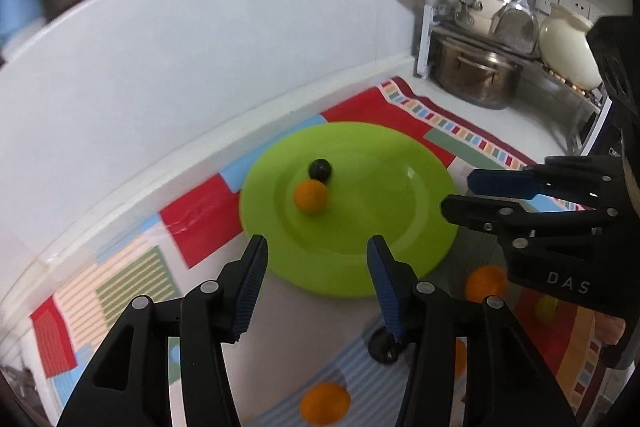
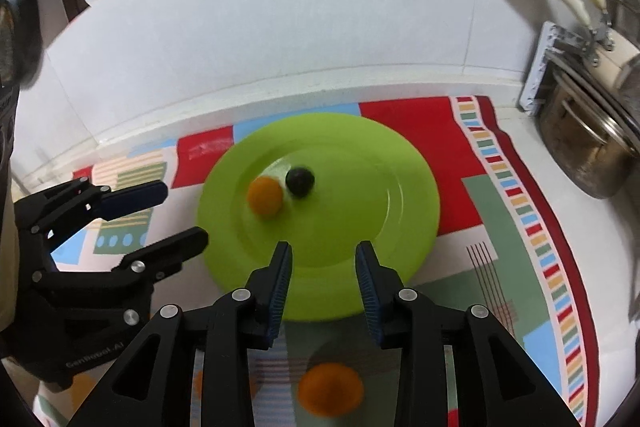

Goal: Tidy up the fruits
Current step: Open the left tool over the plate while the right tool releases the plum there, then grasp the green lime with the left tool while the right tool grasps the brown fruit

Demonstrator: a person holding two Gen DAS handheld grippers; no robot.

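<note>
Both of our hand-held grippers hang over the near edge of the plate [image 1: 360, 239] with nothing between their pads: the left hand-held gripper [image 1: 316, 283] stands spread, and the right hand-held gripper [image 2: 322, 285] also shows a clear gap with only plate and cloth [image 2: 520, 227] behind it. Ahead of both, on the plate, an orange [image 1: 310, 195] and a dark round fruit [image 1: 320, 169] sit touching each other. More fruit lies off the plate on our side: one orange [image 2: 330, 389] just below and between the right pads, another [image 1: 325, 403] below the left ones, a third [image 1: 486, 283] to the right of the left hand-held gripper and partly under the other tool, and a small yellow-green fruit [image 1: 547, 309] beyond that. The fruits are round and, we judge, will roll; a pinch off centre could squirt one away across the cloth toward the counter edge, and one dropped from height could knock the two on the plate apart or off the shallow rim. The two tools are close, so reaching for the same fruit could make them collide. A push on the plate rim could slide it on the cloth. The pot rack [image 1: 480, 75] to the right stands well apart and is little risk. For writing, we read "DAS" on the right tool's body in the left view and "GenRobot.AI" on the left tool's body in the right view; nothing else is legible.
</note>
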